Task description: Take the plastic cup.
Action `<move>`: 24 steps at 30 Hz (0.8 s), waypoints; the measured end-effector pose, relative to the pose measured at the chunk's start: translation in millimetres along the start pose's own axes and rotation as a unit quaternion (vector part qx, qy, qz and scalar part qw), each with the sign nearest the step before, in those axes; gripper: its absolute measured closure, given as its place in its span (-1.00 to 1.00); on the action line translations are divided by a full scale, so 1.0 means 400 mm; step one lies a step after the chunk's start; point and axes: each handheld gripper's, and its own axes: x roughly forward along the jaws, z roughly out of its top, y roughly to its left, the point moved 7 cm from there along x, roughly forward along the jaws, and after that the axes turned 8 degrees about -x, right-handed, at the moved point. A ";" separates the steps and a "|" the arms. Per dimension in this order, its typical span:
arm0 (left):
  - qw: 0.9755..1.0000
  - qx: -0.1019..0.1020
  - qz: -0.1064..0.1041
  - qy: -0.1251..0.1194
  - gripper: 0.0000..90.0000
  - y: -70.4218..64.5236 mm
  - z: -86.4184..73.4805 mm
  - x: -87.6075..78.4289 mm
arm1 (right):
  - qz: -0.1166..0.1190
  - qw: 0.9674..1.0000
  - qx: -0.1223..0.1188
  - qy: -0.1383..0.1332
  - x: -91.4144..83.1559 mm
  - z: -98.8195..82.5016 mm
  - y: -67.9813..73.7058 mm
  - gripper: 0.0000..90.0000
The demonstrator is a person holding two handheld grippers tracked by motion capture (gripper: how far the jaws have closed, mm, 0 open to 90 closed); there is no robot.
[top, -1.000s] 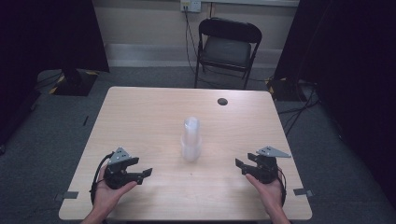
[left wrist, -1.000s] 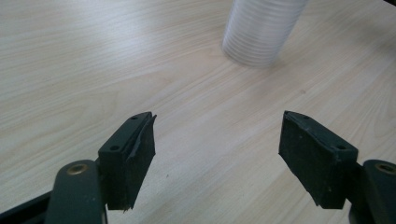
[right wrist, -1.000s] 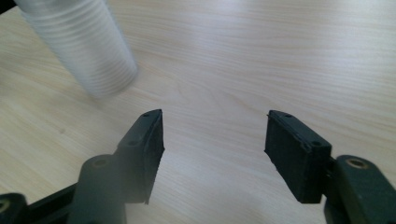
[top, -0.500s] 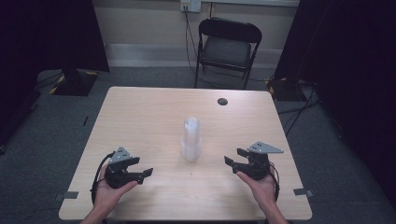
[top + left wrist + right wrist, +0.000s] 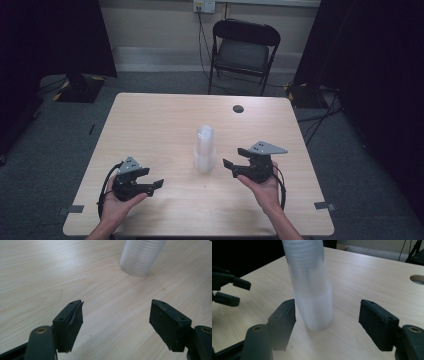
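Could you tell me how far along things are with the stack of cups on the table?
Nothing looks done yet: the stack of clear cups stands upright mid-table, ungripped. In hand: the right gripper is open close beside the stack, its jaws either side of it in the right gripper view but not touching. The left gripper is open, farther off. Left: any grasp or handling of the cups.

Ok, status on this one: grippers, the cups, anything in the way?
Right gripper open, jaws either side of the cup stack, not touching. Left gripper open, short of it. Table bare between them.
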 end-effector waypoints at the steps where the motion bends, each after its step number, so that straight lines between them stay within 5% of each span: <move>1: 1.000 0.000 0.000 0.000 -0.40 0.000 0.000 0.000 | 0.000 1.000 0.000 0.000 0.000 0.000 0.000 -0.35; 24: 1.000 0.006 -0.002 0.011 -0.40 -0.003 -0.004 0.008 | 0.034 0.999 -0.021 -0.014 0.142 0.121 0.039 -0.52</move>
